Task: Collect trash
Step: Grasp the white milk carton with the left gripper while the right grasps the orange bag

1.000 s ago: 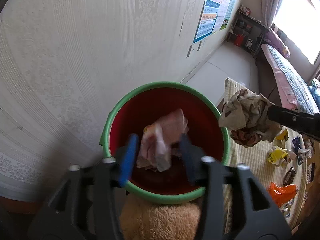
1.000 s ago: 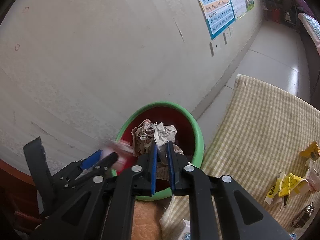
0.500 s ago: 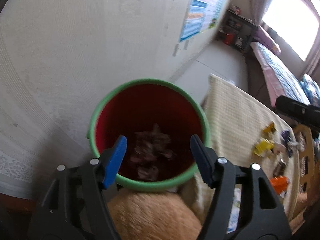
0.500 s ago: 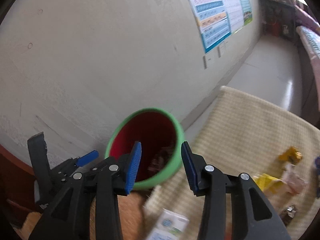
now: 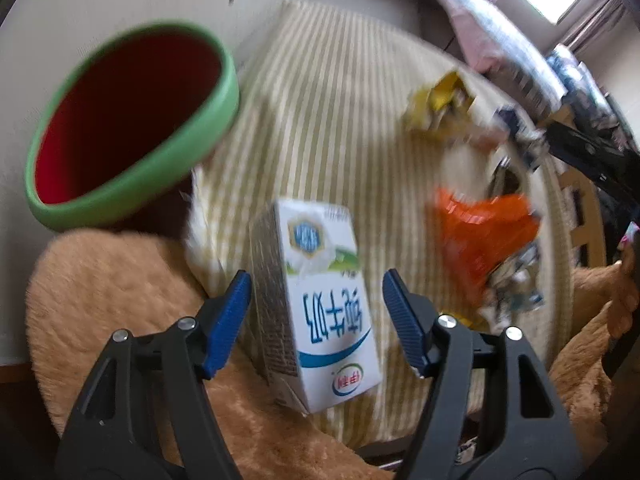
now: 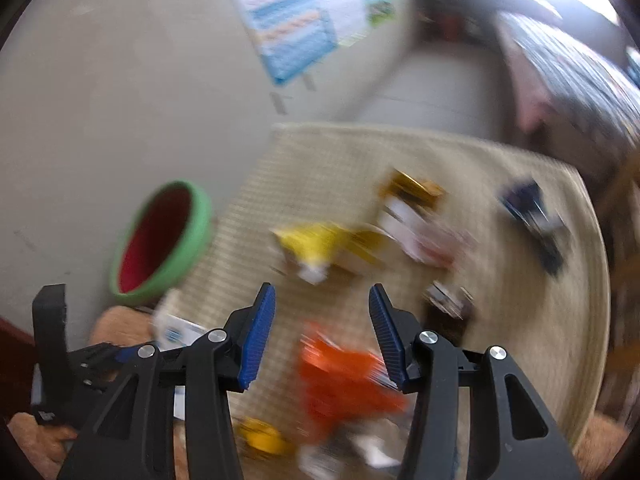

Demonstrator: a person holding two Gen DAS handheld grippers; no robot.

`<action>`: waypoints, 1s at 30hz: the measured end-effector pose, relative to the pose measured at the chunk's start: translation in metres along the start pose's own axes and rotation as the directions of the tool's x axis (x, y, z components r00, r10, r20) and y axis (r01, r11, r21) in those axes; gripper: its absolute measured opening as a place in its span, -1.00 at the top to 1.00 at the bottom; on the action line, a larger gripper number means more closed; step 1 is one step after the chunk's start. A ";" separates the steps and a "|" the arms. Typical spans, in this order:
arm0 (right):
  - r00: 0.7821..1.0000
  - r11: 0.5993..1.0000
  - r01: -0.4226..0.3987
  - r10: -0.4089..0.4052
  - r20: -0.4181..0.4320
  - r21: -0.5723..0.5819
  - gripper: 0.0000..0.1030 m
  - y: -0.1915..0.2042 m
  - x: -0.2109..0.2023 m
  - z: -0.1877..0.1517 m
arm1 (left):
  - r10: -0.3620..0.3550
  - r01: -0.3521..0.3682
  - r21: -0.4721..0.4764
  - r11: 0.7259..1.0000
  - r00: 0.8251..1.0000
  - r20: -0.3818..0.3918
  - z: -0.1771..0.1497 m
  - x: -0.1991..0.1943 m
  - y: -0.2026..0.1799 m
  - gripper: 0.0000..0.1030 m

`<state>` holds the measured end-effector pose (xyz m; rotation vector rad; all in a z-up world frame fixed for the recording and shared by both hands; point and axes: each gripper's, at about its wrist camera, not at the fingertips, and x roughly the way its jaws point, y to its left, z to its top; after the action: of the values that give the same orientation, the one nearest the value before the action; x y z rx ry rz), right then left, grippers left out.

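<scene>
A white and blue milk carton (image 5: 320, 300) lies on the checked tablecloth (image 5: 328, 120). My left gripper (image 5: 316, 312) hangs over the carton, jaws opening, the carton seen between the blue pads with gaps on both sides. A red bucket with a green rim (image 5: 132, 120) stands at the table's left end, also the bucket (image 6: 160, 240) in the right wrist view. My right gripper (image 6: 322, 332) hovers above an orange wrapper (image 6: 344, 384), jaws opening, nothing pressed between them. Yellow wrappers (image 6: 320, 244) lie beyond it. Both views are blurred.
More litter is scattered over the cloth: a dark blue wrapper (image 6: 532, 212), a brown packet (image 6: 448, 304), a yellow scrap (image 6: 264, 436). A furry tan cushion (image 5: 120, 280) lies near the bucket. A wall with a poster (image 6: 292, 24) runs behind; a bed (image 5: 500, 28) stands farther off.
Both grippers let their trash fall into the bucket, opened, and swung away from it over the table. The left now hangs above the milk carton, the right above the orange wrapper.
</scene>
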<state>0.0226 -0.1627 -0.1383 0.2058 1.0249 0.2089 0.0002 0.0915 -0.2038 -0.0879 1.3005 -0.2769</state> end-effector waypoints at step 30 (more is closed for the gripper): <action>0.967 0.994 -0.024 0.050 -0.249 0.107 -0.46 -0.031 0.038 -0.035 | 0.051 -0.058 0.116 0.992 0.997 0.059 0.026 0.017 -0.045 -0.32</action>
<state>0.0140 -0.1795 -0.1950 0.2976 1.2861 0.2198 0.0223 0.0417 -0.2032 0.0395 1.2263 -0.3019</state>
